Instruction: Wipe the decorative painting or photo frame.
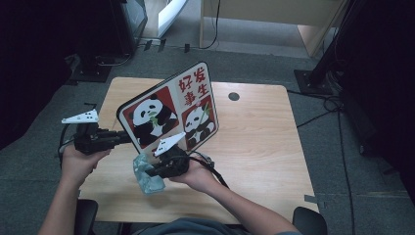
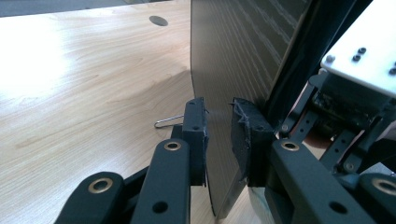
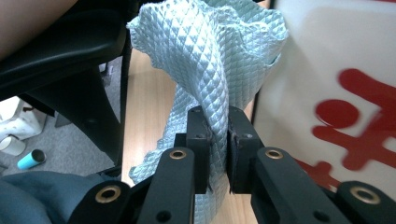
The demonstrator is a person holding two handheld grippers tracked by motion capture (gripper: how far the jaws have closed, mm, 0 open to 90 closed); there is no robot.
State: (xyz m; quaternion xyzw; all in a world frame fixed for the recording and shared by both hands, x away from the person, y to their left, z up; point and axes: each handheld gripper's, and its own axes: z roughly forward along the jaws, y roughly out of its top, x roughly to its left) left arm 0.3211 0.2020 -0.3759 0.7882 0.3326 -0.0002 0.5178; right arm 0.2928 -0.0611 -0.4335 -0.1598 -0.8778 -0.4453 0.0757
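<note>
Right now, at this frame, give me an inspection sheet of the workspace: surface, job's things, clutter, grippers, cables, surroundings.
Surface: light wooden table, round cable hole near the far edge.
Job's things: panda board with red characters, held tilted up off the table; pale blue cloth bunched beside its printed face.
Clutter: a small wire clip lying on the wood beside the left jaws.
Grippers: left gripper clamped on the board's edge; right gripper shut on the cloth.
Cables: a black cable trails from the right gripper along the forearm; more cables on the floor at right.
Surroundings: grey carpet, black stand base, wooden furniture behind.
</note>
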